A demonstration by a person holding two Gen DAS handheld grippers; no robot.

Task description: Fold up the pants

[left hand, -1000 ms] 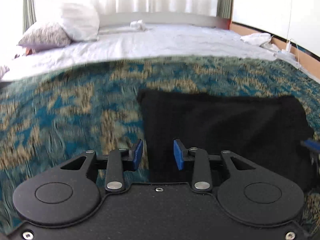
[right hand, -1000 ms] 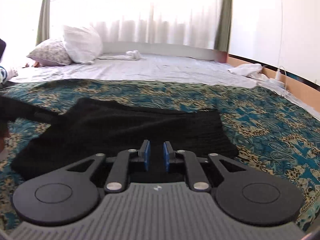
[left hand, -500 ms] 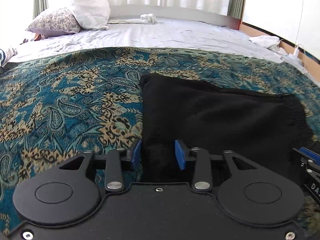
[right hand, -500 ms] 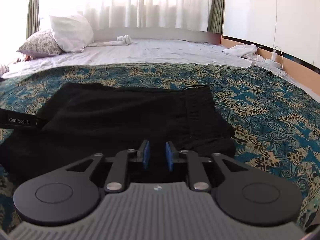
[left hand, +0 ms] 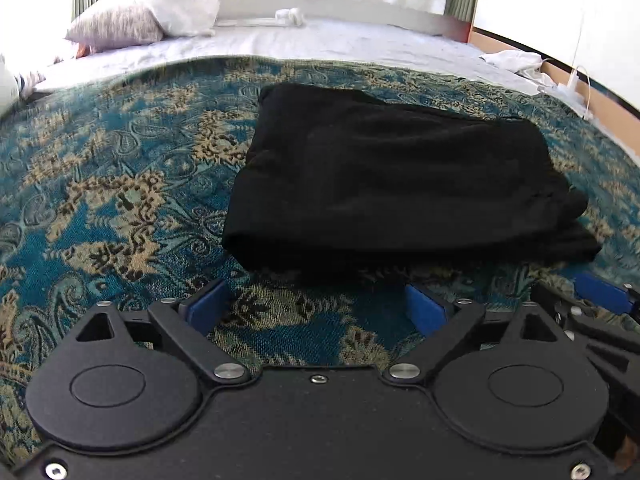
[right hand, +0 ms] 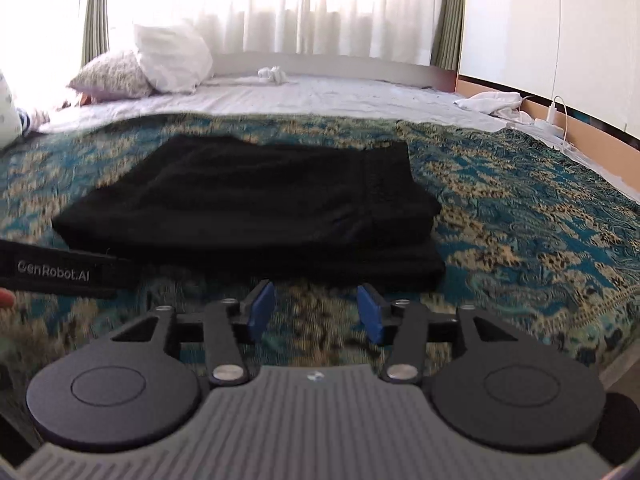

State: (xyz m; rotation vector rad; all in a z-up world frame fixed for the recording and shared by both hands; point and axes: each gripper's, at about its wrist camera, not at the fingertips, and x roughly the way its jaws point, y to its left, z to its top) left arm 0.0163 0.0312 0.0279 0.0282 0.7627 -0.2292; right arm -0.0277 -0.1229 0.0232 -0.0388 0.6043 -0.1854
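Note:
The black pants (left hand: 396, 184) lie folded in a flat rectangular stack on the patterned teal bedspread (left hand: 120, 200). They also show in the right wrist view (right hand: 256, 208). My left gripper (left hand: 316, 310) is open and empty, just short of the stack's near edge. My right gripper (right hand: 316, 312) is open and empty too, just short of the same edge. The right gripper's blue fingertip (left hand: 600, 292) shows at the right edge of the left wrist view. The left gripper's body (right hand: 52, 270) shows at the left of the right wrist view.
White sheet (right hand: 320, 96) covers the far half of the bed. Two pillows (right hand: 160, 64) lie at the far left, a small white cloth (right hand: 272, 74) by the headboard. A white garment (right hand: 492, 102) and a charger cable (right hand: 554, 114) lie along the right wall.
Both grippers opened, let go of the pants and drew back from the stack. The pants now lie flat and folded on the bedspread.

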